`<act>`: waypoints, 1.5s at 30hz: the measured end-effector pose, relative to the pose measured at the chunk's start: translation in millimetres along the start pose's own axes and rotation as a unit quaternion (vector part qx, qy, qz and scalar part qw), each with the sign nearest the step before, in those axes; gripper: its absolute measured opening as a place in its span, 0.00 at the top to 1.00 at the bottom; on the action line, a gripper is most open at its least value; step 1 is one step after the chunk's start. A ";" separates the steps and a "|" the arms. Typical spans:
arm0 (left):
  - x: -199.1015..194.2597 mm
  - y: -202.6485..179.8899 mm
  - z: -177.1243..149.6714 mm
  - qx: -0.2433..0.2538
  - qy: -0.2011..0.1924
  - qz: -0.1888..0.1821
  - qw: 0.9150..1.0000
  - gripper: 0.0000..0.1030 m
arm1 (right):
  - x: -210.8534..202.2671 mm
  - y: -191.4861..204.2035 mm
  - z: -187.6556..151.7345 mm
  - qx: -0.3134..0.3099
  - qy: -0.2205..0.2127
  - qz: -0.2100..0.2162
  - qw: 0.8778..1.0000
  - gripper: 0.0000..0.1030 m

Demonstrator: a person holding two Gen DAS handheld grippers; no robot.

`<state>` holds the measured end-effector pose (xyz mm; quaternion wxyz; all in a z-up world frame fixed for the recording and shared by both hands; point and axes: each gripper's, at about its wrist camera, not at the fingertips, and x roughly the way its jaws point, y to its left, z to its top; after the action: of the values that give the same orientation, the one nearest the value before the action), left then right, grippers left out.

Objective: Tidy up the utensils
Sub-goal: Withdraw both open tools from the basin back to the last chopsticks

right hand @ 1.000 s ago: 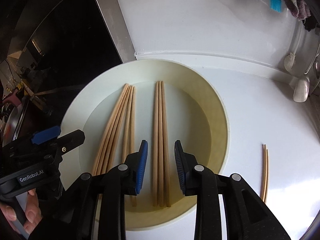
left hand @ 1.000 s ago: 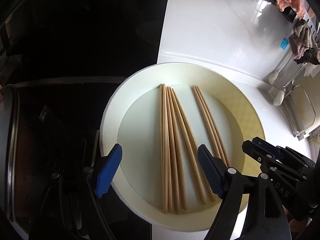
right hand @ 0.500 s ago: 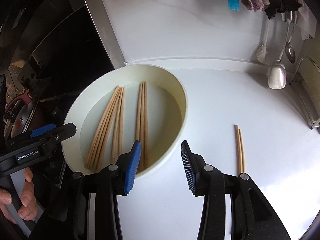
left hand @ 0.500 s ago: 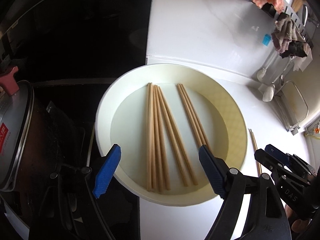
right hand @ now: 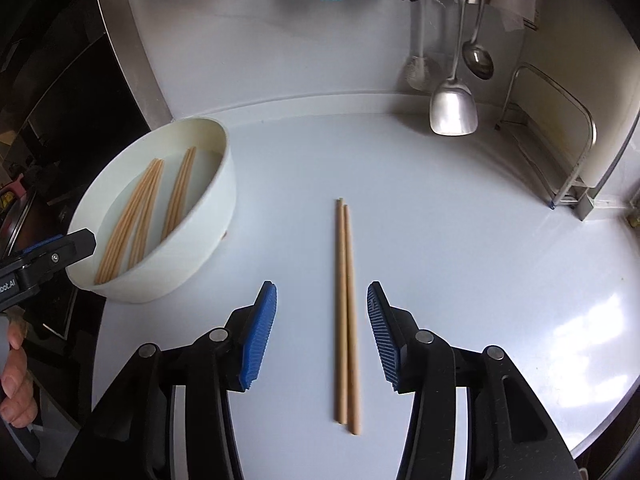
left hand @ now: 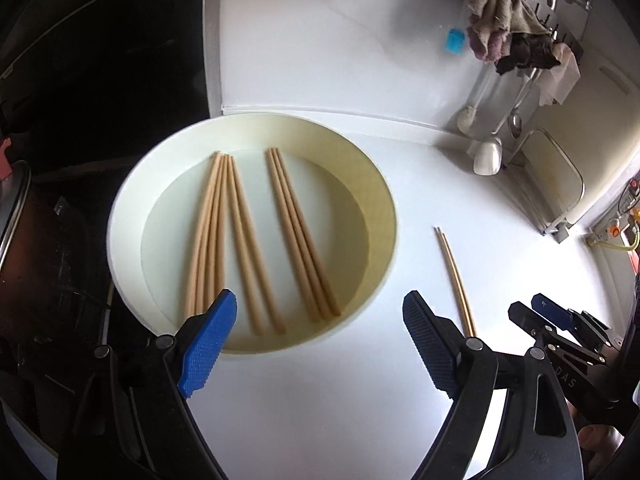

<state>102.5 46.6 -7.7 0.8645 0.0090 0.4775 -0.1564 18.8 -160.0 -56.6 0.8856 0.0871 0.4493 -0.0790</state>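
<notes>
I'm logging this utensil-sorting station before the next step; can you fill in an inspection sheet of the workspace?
Surface: white counter, glossy, no spills seen.
Job's things: chopsticks lying in white bowl; chopstick pair flat on counter.
Clutter: nothing seen.
Grippers: left gripper jaws opening, empty, at the bowl's near rim; right gripper jaws opening, either side of the pair, not touching.
Cables: yellow cable at right edge.
Surroundings: hanging spatula, ladle, cloths, black cooktop.

Many light wooden chopsticks (left hand: pixel 240 240) lie in a white bowl (left hand: pixel 384 200); two chopsticks (right hand: pixel 346 312) lie together on the counter beside it.
</notes>
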 end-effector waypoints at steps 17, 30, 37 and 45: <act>37.1 -61.7 -41.6 -0.002 -0.021 0.002 1.000 0.18 | 57.6 -50.7 -36.4 0.001 0.001 0.009 1.000 0.55; 52.9 -69.5 -50.4 0.008 -0.012 0.014 1.000 0.18 | 70.8 -43.8 -39.4 -0.031 -0.005 0.008 0.999 0.55; 57.0 -70.0 -50.1 0.005 -0.009 0.013 1.000 0.18 | 73.3 -33.9 -39.6 -0.057 -0.015 0.001 0.998 0.55; 58.4 -69.9 -49.7 0.005 -0.006 0.014 1.000 0.18 | 72.0 -36.2 -41.0 -0.057 -0.012 0.002 0.998 0.55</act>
<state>71.0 -26.9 -73.8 0.8695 0.0195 0.4713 -0.1468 20.8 -190.4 -141.7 0.8947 0.0366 0.4421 -0.0524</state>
